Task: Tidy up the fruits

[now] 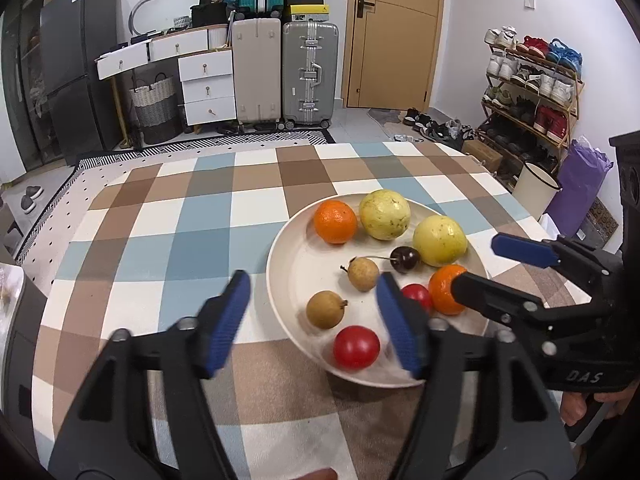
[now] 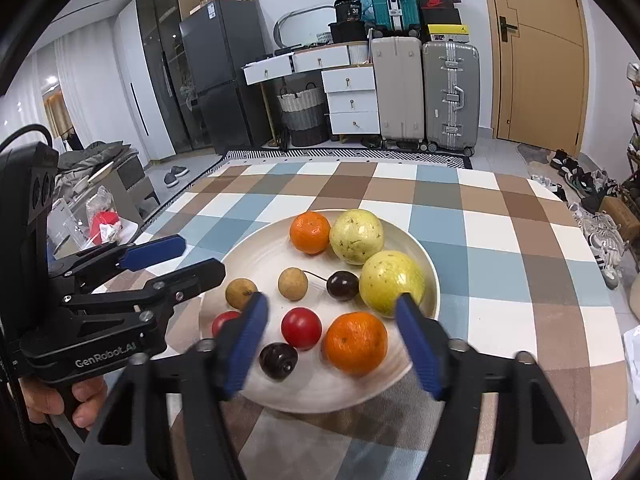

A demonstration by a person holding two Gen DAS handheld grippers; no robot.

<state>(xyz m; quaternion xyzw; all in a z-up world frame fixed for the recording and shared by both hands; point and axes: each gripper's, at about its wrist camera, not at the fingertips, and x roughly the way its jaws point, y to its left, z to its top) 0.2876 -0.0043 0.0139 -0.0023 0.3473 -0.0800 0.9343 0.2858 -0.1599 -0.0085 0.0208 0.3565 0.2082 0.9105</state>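
Both grippers over plate (image 2: 416, 248), nothing held. Our right gripper (image 2: 332, 344) has its jaws spread wide, w/ near orange (image 2: 356, 342), red tomato (image 2: 301, 328) and dark cherry (image 2: 278, 360) all showing between the blue pads. Left gripper (image 1: 312, 320) likewise apart, hovering at plate's near-left rim, second tomato (image 1: 356, 347) and a longan (image 1: 325, 309) in its gap.

All fruit sits on the plate, on checked tablecloth (image 1: 160, 240): two oranges, two yellow-green guavas (image 2: 357, 235), two longans, two tomatoes, two cherries.

Risks as we judge them:
- several fruits betw right pads → closing could catch more than one, or pinch one off-centre so it squirts out
- round fruit rolls; a nudge may send it over the shallow rim onto table/floor
- tomato & cherry prob soft → hard squeeze could bruise or split them
- cherry stem (image 2: 316, 276) lies by far longan (image 2: 293, 284), may drag it
- grippers near each other; converging risks collision
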